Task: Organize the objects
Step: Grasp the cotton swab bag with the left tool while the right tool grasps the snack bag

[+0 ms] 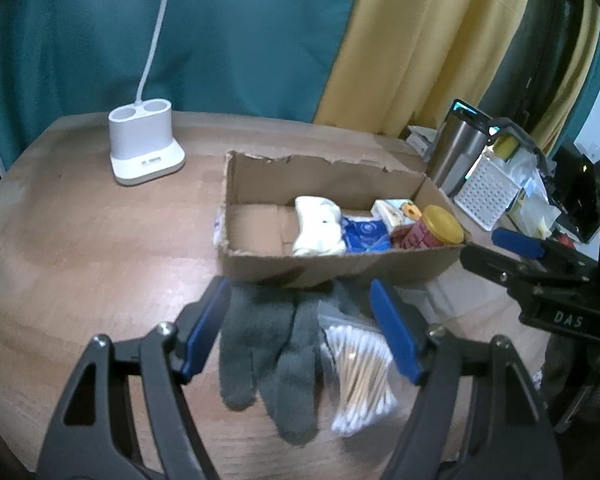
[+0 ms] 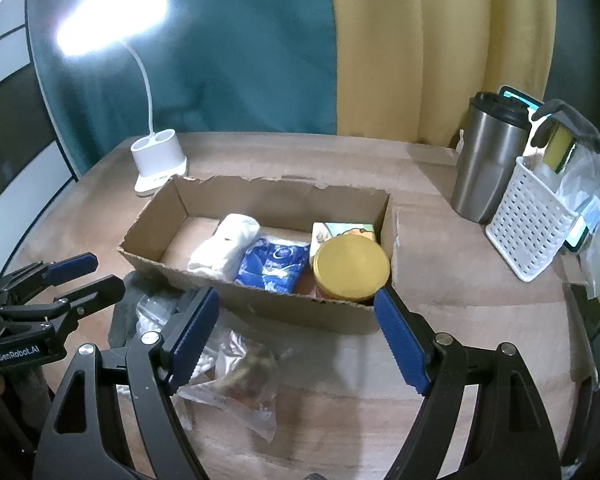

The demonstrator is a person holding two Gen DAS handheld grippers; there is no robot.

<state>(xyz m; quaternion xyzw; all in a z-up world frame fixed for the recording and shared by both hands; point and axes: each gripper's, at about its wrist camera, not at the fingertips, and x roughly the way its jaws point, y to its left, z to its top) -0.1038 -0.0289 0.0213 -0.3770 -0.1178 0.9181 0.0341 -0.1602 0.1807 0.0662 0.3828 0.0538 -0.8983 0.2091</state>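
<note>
Four items lie in the cardboard box (image 2: 256,216) at mid-table: a white rolled cloth (image 2: 224,248), a blue packet (image 2: 274,266), a printed carton (image 2: 346,230) and a jar with a yellow lid (image 2: 350,268), the jar at the box's 3 o'clock end. Outside the box, against its near wall at 6 o'clock, lie a grey glove (image 1: 260,344) and a clear bag of cotton swabs (image 1: 360,372), touching side by side. A further clear plastic bag (image 2: 240,376), contents blurred, lies just beside them.

Left gripper (image 1: 300,328): jaws apart, standing over the glove and swab bag, pads pressing on nothing. Right gripper (image 2: 296,336): jaws wide, empty, over the blurred bag.

A white desk lamp (image 2: 158,156) stands at 10 o'clock of the box. A steel tumbler (image 2: 486,160) and a white perforated basket (image 2: 528,224) stand at 2 o'clock.
</note>
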